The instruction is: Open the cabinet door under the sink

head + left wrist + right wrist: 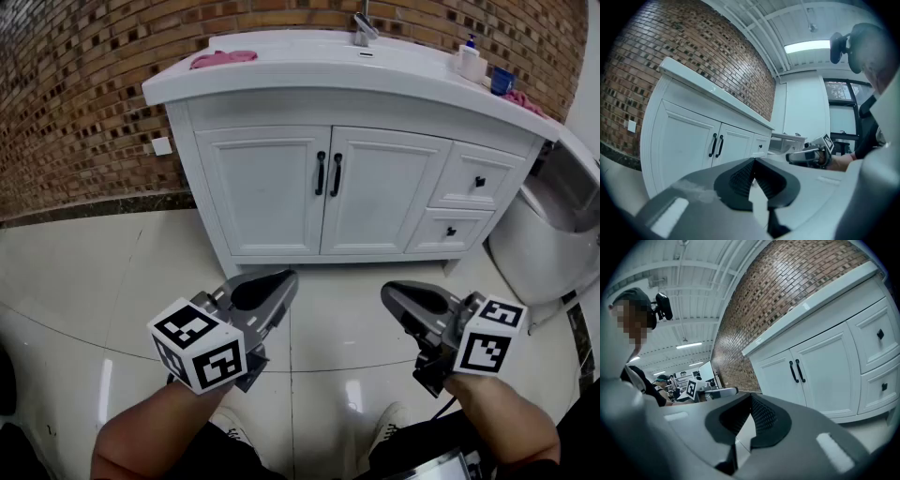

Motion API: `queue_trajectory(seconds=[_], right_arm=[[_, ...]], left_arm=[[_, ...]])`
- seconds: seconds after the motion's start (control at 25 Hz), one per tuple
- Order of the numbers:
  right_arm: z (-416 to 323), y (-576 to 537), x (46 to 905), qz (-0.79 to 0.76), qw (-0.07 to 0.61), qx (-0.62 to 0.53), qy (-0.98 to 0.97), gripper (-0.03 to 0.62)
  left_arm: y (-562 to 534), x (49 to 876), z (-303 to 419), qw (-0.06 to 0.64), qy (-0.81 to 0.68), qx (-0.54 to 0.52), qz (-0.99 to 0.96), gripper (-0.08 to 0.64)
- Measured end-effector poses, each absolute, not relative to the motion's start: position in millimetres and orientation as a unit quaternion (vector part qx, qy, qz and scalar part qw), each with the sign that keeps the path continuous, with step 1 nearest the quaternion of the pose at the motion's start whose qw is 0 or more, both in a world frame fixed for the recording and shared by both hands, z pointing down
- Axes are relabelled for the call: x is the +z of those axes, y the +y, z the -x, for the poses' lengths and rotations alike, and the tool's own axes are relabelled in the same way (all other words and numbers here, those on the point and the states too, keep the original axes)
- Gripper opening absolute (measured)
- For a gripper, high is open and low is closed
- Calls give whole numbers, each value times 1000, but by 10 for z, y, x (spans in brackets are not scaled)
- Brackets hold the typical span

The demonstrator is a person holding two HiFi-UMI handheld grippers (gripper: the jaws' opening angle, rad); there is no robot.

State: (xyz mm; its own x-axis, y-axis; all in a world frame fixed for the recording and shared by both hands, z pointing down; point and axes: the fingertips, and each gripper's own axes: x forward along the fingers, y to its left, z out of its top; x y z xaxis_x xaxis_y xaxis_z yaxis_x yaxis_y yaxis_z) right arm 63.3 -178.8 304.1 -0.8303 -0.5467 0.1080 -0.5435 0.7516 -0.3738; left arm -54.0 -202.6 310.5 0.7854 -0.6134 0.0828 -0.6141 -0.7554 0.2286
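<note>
Facing the doors (pixel 323 192) under the sink (pixel 309 58), well apart, your left gripper (pixel 279 283) and right gripper (pixel 394 294) are clamped together, empty. Unopened jaws probably can't hook the handles (pixel 336 174); they may snag both.

Open tiled floor (pixel 309 309) lies before the vanity cabinet (pixel 272 187) — a clear way to its paired door handles (pixel 328 173); a toilet (pixel 544 234) crowds the cabinet's right side.
</note>
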Motion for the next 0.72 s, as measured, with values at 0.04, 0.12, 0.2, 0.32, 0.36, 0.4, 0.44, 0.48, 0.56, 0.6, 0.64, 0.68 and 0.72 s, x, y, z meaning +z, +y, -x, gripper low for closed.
queue_trajectory(seconds=[0.04,0.12,0.2,0.32,0.36,0.4,0.44,0.48,0.56,0.6,0.64,0.68,0.72], right_arm=[[-646,-1797,3029,296,4,-192,936,6],[-677,-1817,3004,305,5,-180,935,6],[-709,-1836,2980,312,8,-171,935,6],[-742,-1860,2939,317,17,-164,934,6],[-749,-1866,2923,317,20,-164,934,6],[-752,-1869,2905,317,23,-163,934,6],[-748,-1871,2887,316,24,-161,935,8],[-737,-1871,2872,315,25,-159,935,12],[-701,-1873,2849,311,27,-155,937,15],[-682,-1875,2841,309,28,-155,938,15],[-666,-1879,2833,308,29,-155,938,15],[-653,-1883,2825,307,29,-155,939,15],[-645,-1886,2819,305,30,-155,939,15]], left_arm=[[-2028,3090,537,116,-330,0,-937,6],[-2034,3070,526,102,-334,1,-937,6],[-2051,3073,507,87,-339,6,-937,6],[-2102,3097,465,71,-341,19,-937,49],[-2129,3088,452,66,-340,22,-938,73],[-2163,3059,447,59,-340,22,-938,90],[-2200,3007,450,47,-341,21,-939,91],[-2243,2934,462,33,-342,19,-939,91],[-2350,2736,512,9,-349,9,-937,91],[-2412,2624,545,3,-354,0,-935,89],[-2477,2515,578,4,-359,-12,-933,83],[-2541,2418,605,7,-363,-22,-932,77],[-2602,2343,626,8,-367,-27,-930,75]])
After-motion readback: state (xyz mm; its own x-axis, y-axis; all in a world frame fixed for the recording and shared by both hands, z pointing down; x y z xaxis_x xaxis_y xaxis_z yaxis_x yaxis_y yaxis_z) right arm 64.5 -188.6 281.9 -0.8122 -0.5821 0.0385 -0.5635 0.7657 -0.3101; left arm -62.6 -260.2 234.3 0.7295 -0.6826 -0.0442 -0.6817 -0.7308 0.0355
